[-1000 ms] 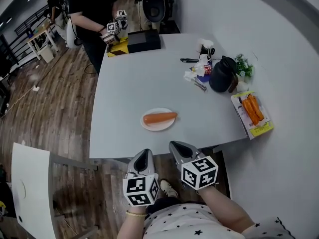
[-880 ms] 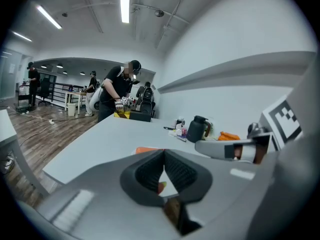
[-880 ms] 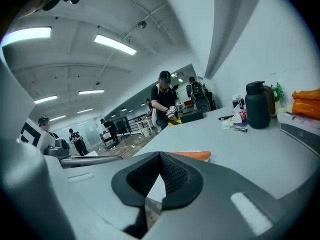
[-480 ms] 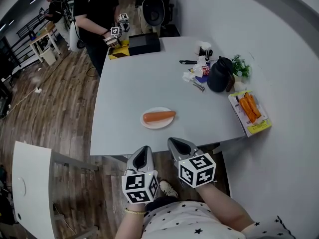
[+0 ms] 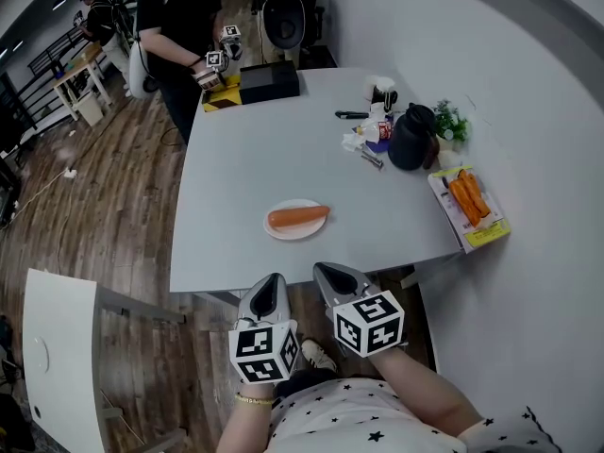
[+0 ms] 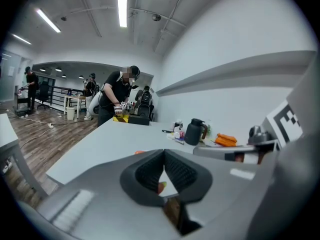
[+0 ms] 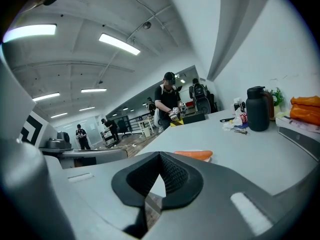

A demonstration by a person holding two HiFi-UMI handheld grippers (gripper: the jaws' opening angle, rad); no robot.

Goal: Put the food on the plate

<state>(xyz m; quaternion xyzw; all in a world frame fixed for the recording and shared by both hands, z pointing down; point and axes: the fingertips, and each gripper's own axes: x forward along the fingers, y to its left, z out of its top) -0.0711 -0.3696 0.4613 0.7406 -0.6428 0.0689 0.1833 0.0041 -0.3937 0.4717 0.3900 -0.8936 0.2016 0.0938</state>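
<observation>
An orange carrot (image 5: 298, 217) lies across a small white plate (image 5: 292, 231) near the front edge of the grey table (image 5: 264, 149). The same carrot (image 7: 192, 155) shows just beyond the right gripper's jaws. Both grippers hang below the table's front edge, side by side. My left gripper (image 5: 268, 296) is shut with nothing in it, its ribbed pads (image 6: 150, 171) meeting at the tips. My right gripper (image 5: 334, 280) is shut and empty too, pads (image 7: 172, 176) touching. A pack of more carrots (image 5: 466, 199) sits at the table's right edge.
A black jug (image 5: 408, 138), a small plant (image 5: 449, 121), wrappers and a pen (image 5: 351, 114) crowd the far right of the table. A black box (image 5: 270, 81) sits at the far edge, where a person (image 5: 181, 17) handles another gripper. A white chair (image 5: 57, 347) stands at left.
The head view has shifted slightly, so the table and plate sit a little further left and up. Both grippers stay shut and keep their places below the table edge.
</observation>
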